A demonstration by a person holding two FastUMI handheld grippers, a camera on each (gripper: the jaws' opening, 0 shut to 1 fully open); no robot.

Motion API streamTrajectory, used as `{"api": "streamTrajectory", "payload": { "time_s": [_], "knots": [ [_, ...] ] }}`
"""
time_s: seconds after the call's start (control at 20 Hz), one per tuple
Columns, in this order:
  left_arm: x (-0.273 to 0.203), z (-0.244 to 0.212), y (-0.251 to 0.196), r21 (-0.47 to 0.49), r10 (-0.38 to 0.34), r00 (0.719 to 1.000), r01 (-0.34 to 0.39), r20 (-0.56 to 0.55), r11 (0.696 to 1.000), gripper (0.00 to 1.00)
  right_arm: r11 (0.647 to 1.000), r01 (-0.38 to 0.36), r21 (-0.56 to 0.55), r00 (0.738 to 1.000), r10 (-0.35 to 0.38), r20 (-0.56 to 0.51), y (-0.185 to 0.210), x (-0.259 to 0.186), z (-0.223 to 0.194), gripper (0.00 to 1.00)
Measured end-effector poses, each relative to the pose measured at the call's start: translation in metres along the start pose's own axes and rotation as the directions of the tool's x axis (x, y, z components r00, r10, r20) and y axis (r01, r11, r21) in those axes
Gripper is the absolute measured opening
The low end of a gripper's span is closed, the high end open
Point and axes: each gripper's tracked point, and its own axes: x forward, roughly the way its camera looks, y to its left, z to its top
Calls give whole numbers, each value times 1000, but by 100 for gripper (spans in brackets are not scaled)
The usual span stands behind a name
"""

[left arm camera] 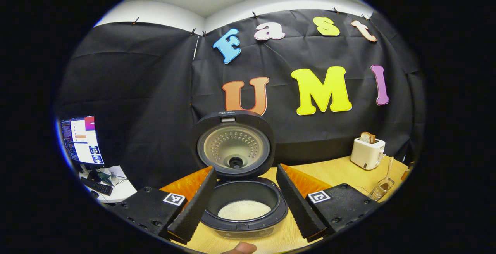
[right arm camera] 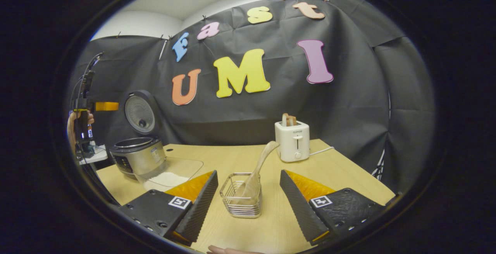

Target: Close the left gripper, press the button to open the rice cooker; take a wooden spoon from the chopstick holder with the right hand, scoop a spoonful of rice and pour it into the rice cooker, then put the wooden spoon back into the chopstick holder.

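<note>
Wooden spoon [right arm camera: 257, 168] leans up-right in chopstick holder [right arm camera: 241, 195], lower centre, dead ahead between right gripper [right arm camera: 248, 199] wide-spread fingers.

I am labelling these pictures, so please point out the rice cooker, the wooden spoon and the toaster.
rice cooker [left arm camera: 236, 151]: left gripper view, on the inside of its raised lid.
wooden spoon [right arm camera: 264, 155]: right gripper view, on its handle above the wire holder.
toaster [right arm camera: 292, 141]: right gripper view, on its front face.
</note>
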Motion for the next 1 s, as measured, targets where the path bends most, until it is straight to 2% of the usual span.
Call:
{"api": "streamTrajectory", "payload": {
  "time_s": [0.1, 0.15, 0.2, 0.4, 0.45, 0.55, 0.6, 0.7, 0.8, 0.95, 1.0],
  "knots": [
    [-7, -2, 0, -6, -5, 1000, 5, -5, 1000, 99, 1000, 0, 0, 1000, 0, -2, -2, 8, 5, 92],
    [-10, -3, -1, -10, -5, 1000, 5, -7, 1000, 95, 1000, 4, 0, 1000, -4, -10, -4, 13, 5, 92],
    [-14, -5, -2, -16, -7, 1000, 7, -10, 1000, 99, 1000, 4, 1, 1000, -4, -22, -6, 20, 6, 96],
    [-31, -15, -13, -17, -36, 999, 35, -19, 999, 99, 999, 11, 33, 997, -8, -83, -17, 56, 7, 96],
    [-35, -18, -14, -9, -37, 999, 37, -20, 999, 96, 999, 18, 47, 994, -13, -106, -21, 67, 5, 96],
    [-42, -27, -19, 1, -49, 998, 49, -33, 999, 99, 996, 23, 81, 986, -9, -166, -28, 89, -1, 96],
    [-45, -31, -21, 4, -54, 998, 54, -40, 999, 100, 995, 19, 101, 981, 1, -194, -30, 98, -3, 92],
    [-51, -40, -26, 16, -62, 996, 63, -57, 998, 96, 992, 15, 125, 971, 16, -239, -33, 116, -10, 95],
    [-55, -49, -31, 18, -72, 994, 74, -79, 997, 99, 990, 27, 141, 961, 13, -275, -36, 132, -15, 94],
    [-61, -61, -37, 11, -83, 990, 85, -112, 996, 96, 977, 2, 212, 942, 69, -328, -26, 148, -20, 94],
    [-63, -62, -37, 12, -82, 990, 83, -116, 996, 99, 974, -1, 228, 935, 81, -344, -24, 153, -22, 94]
  ]
}}
